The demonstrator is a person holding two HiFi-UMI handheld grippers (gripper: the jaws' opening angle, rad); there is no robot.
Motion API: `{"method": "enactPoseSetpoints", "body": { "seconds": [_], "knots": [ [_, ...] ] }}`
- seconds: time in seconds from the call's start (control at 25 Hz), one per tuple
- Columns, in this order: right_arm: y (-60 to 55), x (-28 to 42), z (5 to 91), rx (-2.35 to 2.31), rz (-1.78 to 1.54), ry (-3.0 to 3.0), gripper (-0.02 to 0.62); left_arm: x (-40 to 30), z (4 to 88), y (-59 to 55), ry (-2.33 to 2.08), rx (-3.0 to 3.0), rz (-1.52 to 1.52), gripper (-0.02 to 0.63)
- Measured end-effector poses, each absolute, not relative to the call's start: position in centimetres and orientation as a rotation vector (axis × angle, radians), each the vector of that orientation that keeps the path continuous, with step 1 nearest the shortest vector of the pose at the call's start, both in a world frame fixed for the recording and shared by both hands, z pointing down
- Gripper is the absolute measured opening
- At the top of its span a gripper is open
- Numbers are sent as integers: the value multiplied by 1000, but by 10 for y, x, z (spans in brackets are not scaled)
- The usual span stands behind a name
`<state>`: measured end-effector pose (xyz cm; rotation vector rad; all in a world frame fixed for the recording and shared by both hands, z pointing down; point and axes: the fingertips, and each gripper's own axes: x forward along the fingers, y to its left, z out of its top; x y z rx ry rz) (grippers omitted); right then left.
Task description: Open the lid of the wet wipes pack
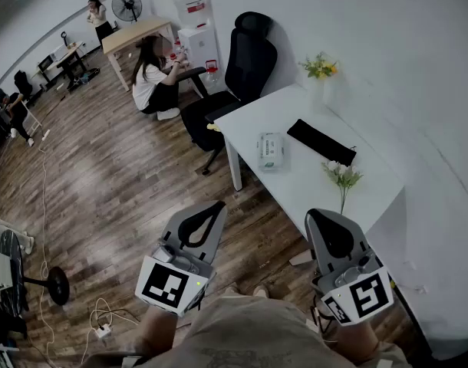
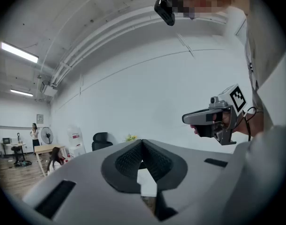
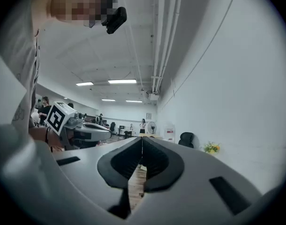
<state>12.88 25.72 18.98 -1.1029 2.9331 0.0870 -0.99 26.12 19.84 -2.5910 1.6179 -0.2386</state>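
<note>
A person stands on a wood floor [image 1: 126,175] and holds a claw in each hand. Both claws point level, out toward a white table [image 1: 295,182].

The left claw [image 1: 216,208] has its two jaws pressed together at the tips. Nothing is held in them. The right claw [image 1: 314,215] has its jaws shut tight too, with nothing in them. Each claw has a cube with black and white squares at its back end. In the left gripper view, the right claw shows off to the side, gripped in a hand.

The wipes pack [image 1: 271,150] lies flat on the table, near the edge that faces the room. It is well apart from both claws. Its lid is too small to see well.

Near the pack, toward the wall, lies a long black pouch [image 1: 321,142]. Some white flowers [image 1: 341,176] stand at the near end of the table. Some yellow flowers [image 1: 320,67] stand at the far end, by the wall.

A black chair [image 1: 245,67] stands at the far end of the table. Past it, a person [image 1: 153,79] crouches on the floor next to a water cooler [image 1: 197,29].
</note>
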Motion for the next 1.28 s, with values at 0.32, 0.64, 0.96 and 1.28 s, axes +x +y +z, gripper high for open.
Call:
{"method": "enactPoseSetpoints", "body": {
  "seconds": [0.32,0.64,0.96,1.28],
  "knots": [
    [248,142,190,-1077,43,2890,31,2,198,252,1618,-2584,-247,17],
    [239,152,198,-1058,32,2908,31,13,202,245,1627,-2572,-267,17],
    [228,161,202,-1102,5,2870,195,6,200,238,1674,-2525,-281,17],
    [200,148,223,-1113,-14,2924,204,-7,218,218,1661,-2514,-321,17]
  ]
}}
